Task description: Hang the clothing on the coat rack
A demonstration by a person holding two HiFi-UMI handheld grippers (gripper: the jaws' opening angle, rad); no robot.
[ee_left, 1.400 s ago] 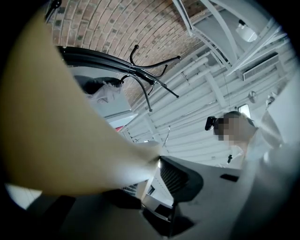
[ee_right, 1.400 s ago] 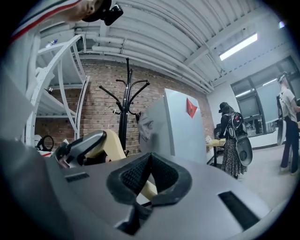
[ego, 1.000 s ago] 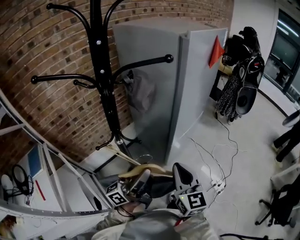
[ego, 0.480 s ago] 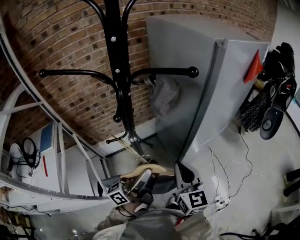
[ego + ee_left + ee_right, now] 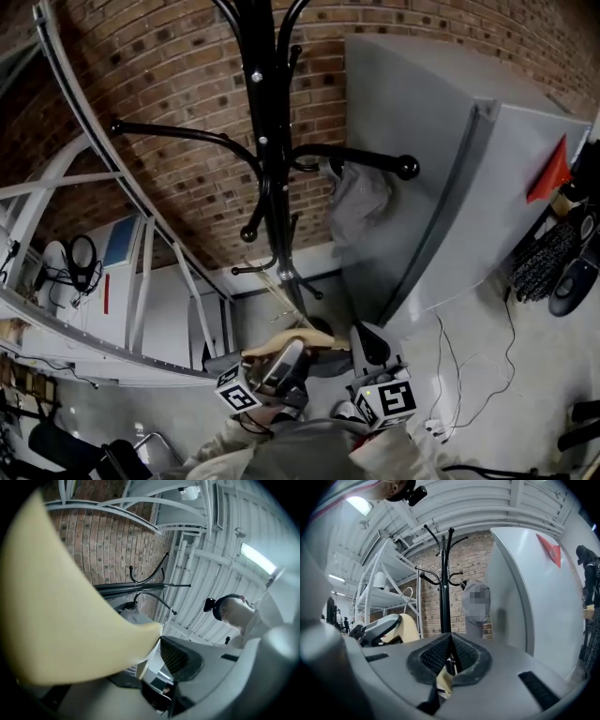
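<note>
Well below the coat rack (image 5: 271,159), nearest the camera, a fold of grey cloth (image 5: 300,456) lies under both tools; I cannot tell whether it hangs from the hanger (image 5: 265,348). The left hand-held gripper (image 5: 287,361) points up toward the rack's foot and grips the cream hanger. The hanger's end touches the tip of the one visible pad (image 5: 180,657), and its broad body hides the other jaw. Just right of it, the right hand-held gripper (image 5: 366,342) faces the rack with its jaws narrow. Their pad tips meet, and a sliver of the hanger is pinched lower between them. The hanger lies across both tools, in front of the rack's foot and apart from it.

White shelving (image 5: 141,300) stands left of the rack. Cables (image 5: 450,356) trail over the floor (image 5: 497,384) to its right. A grey garment (image 5: 361,199) hangs from the rack's right arm, between its pole and the grey cabinet (image 5: 441,178). Behind the rack is a brick wall (image 5: 178,84).
</note>
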